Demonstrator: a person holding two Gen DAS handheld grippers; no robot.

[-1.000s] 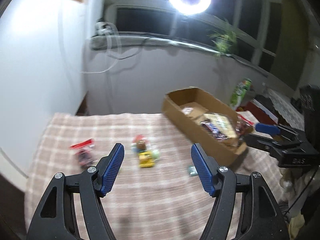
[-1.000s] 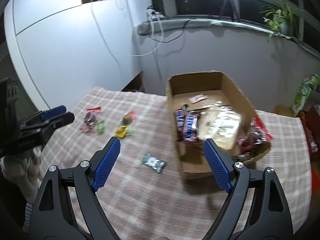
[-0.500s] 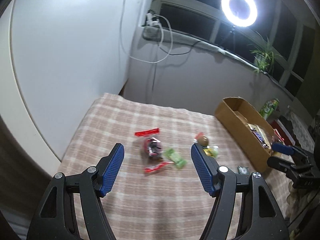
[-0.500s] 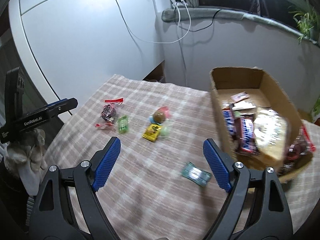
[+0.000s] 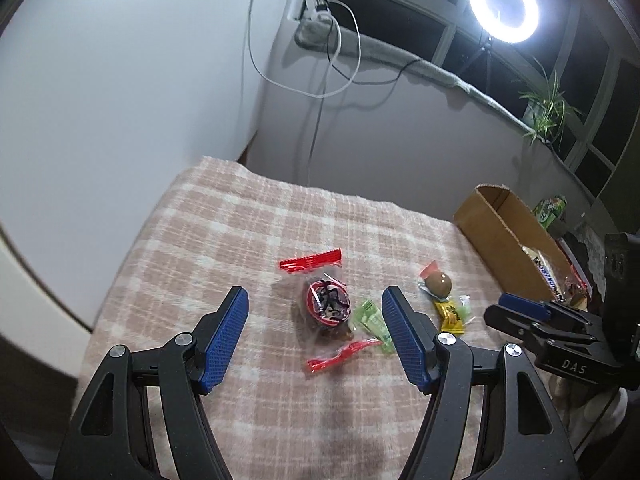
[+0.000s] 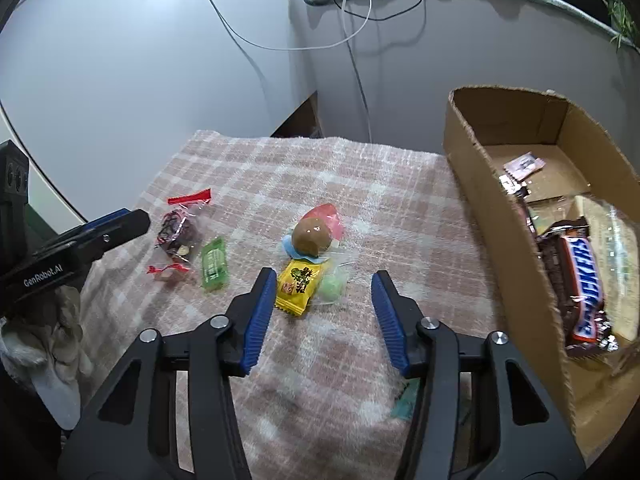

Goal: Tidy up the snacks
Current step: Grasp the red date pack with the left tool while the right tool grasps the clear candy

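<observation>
A home room at night: a ring light [image 5: 503,5] is glowing at one o'clock against dark windows [image 5: 404,4], a plant [image 5: 549,105] is sitting on the sill, and a checked cloth [image 5: 248,240] is covering the table.

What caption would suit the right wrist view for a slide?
Open right gripper above a yellow candy packet, beside a cardboard box of snacks.

- A plaid pink cloth [image 5: 240,232] covers the surface.
- White walls [image 5: 120,100] stand behind it.
- A ring light [image 5: 503,5] shines before dark windows [image 5: 400,4].
- White cables [image 5: 332,60] hang from the sill.
- A green plant [image 5: 550,110] stands on the sill.
</observation>
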